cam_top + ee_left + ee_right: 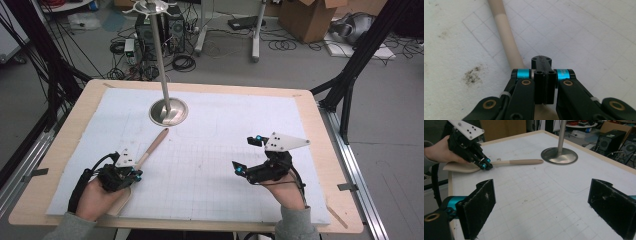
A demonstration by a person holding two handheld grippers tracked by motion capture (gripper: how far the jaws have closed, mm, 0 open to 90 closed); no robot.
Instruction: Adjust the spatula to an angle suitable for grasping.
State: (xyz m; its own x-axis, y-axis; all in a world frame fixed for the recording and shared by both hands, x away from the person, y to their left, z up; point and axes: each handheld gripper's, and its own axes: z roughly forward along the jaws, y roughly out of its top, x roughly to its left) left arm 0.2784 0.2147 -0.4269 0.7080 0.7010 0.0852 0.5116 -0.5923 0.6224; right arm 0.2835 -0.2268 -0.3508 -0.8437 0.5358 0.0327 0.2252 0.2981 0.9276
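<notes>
The left gripper (131, 172) has its jaws pressed together on the neck of the pale wooden spatula with a flat blade and a long round handle (152, 146), so the pick is under way. In the left gripper view the pads meet flat above the handle (507, 37), which runs away from them across the gridded mat; whether the wood is truly pinched or merely lies under the closed tips is not clear from there. In the right gripper view the spatula (516, 162) seems to lie on the surface or only just off it, blade (459, 167) under the person's left hand (439, 151). It sits near the desk's front left corner, handle pointing towards the round steel base of the tall metal stand with hooks at its top (169, 111), near the desk's far edge. If the aim is to hang the spatula on that stand, as I judge, the lift, carry and hanging are all left.

The left hand (97, 197) is low at the desk's front edge, gripper aimed forward and down. The right gripper (248, 154) hovers toward the front right, jaws spread wide and empty, pads (480, 202) facing the stand, well apart from the spatula.
</notes>
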